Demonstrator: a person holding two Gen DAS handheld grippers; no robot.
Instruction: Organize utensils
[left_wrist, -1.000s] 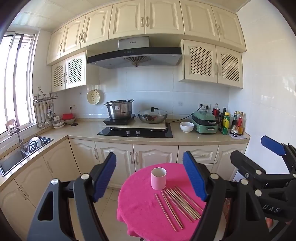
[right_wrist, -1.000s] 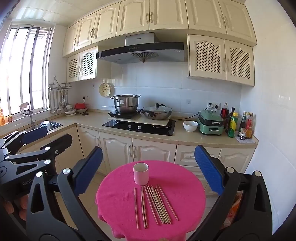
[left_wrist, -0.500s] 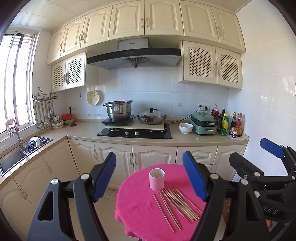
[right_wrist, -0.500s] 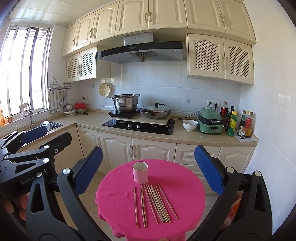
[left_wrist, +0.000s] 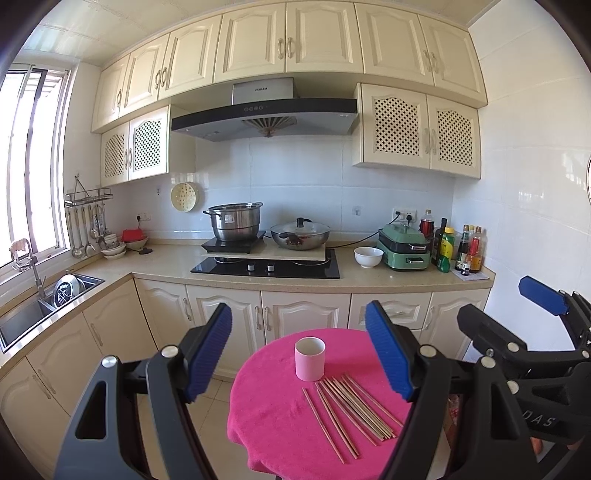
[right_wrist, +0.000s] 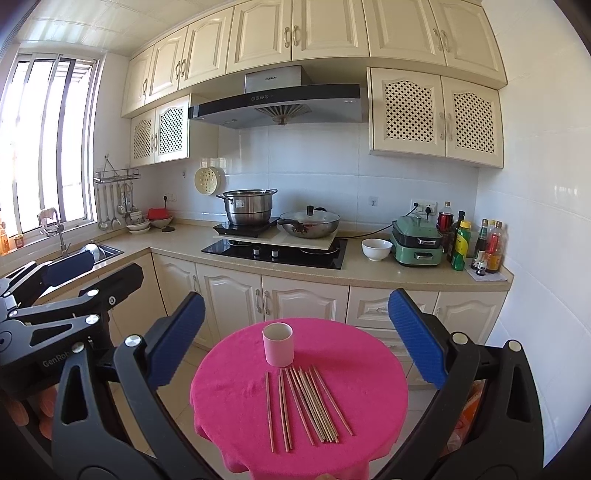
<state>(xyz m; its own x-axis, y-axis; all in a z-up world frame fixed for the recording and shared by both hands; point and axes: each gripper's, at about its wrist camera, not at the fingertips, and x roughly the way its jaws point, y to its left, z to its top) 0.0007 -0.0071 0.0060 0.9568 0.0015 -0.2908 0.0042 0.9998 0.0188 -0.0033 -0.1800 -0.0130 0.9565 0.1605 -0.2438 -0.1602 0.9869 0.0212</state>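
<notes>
Several wooden chopsticks (left_wrist: 351, 413) (right_wrist: 306, 404) lie side by side on a round table with a pink cloth (left_wrist: 273, 413) (right_wrist: 229, 395). A pink cup (left_wrist: 310, 359) (right_wrist: 278, 344) stands upright just behind them. My left gripper (left_wrist: 299, 354) is open and empty, held above and short of the table. My right gripper (right_wrist: 295, 336) is open and empty, also above the table's near side. The right gripper shows at the right edge of the left wrist view (left_wrist: 543, 325), and the left gripper at the left edge of the right wrist view (right_wrist: 55, 291).
Behind the table runs a beige kitchen counter (left_wrist: 369, 277) with a hob (left_wrist: 266, 266), a steel pot (left_wrist: 234, 221), a wok (left_wrist: 300, 235), a white bowl (left_wrist: 368, 256), a green cooker (left_wrist: 404, 249) and bottles (left_wrist: 469, 249). A sink (left_wrist: 33, 314) sits at the left.
Both views shifted very slightly; the table and cup sit marginally lower and closer in frame. Both grippers stay open and empty. Nothing on the table moved.
</notes>
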